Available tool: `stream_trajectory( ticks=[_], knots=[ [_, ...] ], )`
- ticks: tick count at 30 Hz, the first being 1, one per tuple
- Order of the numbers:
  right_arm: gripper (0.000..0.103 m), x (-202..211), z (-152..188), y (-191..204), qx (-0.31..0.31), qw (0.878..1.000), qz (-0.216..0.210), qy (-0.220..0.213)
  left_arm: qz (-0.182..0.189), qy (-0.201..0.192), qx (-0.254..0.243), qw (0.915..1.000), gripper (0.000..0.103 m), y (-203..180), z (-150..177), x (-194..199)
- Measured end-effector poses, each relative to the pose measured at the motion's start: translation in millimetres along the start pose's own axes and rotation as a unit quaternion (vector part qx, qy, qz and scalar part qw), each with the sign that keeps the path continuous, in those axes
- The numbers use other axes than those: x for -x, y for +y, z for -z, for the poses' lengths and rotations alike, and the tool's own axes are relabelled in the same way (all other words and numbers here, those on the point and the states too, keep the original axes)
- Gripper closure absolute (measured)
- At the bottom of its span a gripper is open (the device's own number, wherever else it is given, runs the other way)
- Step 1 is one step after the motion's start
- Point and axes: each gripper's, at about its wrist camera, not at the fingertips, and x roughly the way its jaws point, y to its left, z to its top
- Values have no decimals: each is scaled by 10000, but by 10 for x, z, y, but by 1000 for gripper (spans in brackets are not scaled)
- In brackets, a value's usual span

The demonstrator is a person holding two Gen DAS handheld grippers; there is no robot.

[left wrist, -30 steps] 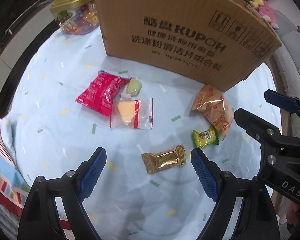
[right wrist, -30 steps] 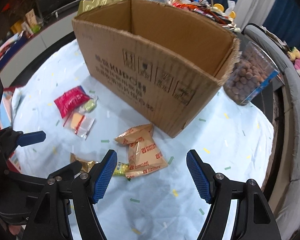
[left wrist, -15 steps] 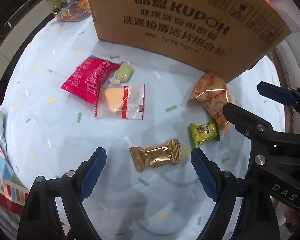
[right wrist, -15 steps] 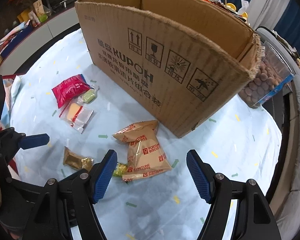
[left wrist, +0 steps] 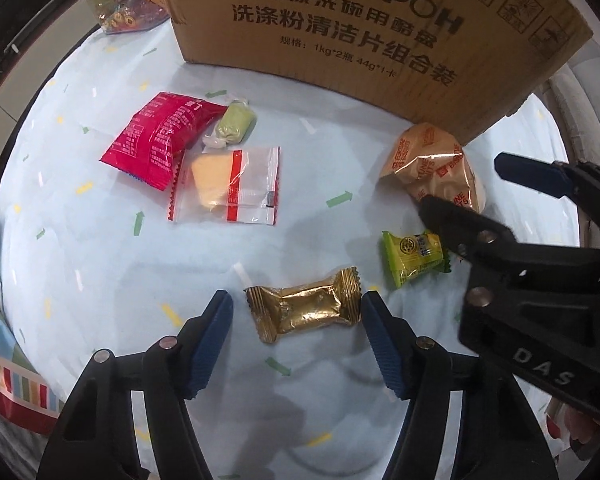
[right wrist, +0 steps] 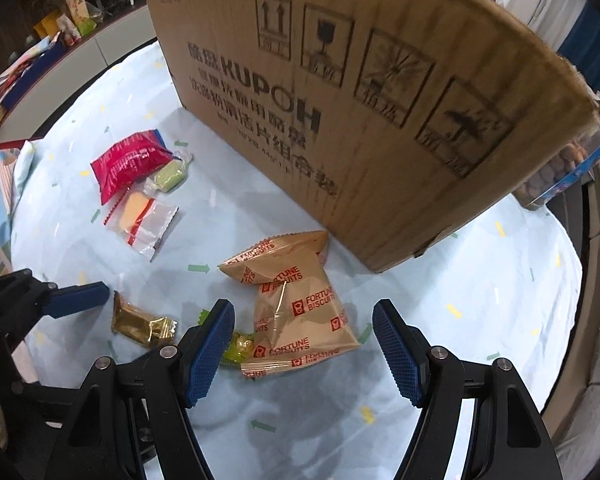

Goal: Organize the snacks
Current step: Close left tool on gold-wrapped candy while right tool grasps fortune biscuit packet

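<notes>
Below, on a pale blue cloth (left wrist: 100,248), the left gripper (left wrist: 296,320) spreads its jaws around a gold-wrapped candy (left wrist: 304,310), not touching; the right gripper (right wrist: 304,332) is also apart around a fortune biscuit packet (right wrist: 296,320) near the cardboard box (right wrist: 360,120)

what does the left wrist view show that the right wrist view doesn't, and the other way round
Only the left wrist view shows the candy jar with a gold lid. Only the right wrist view shows the clear tub of brown balls behind the cardboard box and the packets on the far counter. Both show the gold candy, fortune biscuit packets, green candy, red packet, and the open left gripper and right gripper.
</notes>
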Motion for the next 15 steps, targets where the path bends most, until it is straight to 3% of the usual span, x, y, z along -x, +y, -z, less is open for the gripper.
stream_trajectory(
  ticks=[3, 5, 7, 15],
  knots=[
    [36, -39, 20, -11, -29, 10000, -28, 42, -13, -39, -5, 10000, 41, -12, 27, 7],
    [53, -90, 26, -11, -39, 9999, -45, 136, -24, -68, -31, 10000, 46, 17, -1, 12],
    [55, -119, 32, -16, -69, 9998, -70, 160, -25, -113, -73, 9999, 59, 18, 1, 18],
    [66, -65, 43, 76, 5, 10000, 50, 55, 32, -136, -167, 9998, 84, 44, -73, 79]
  ],
)
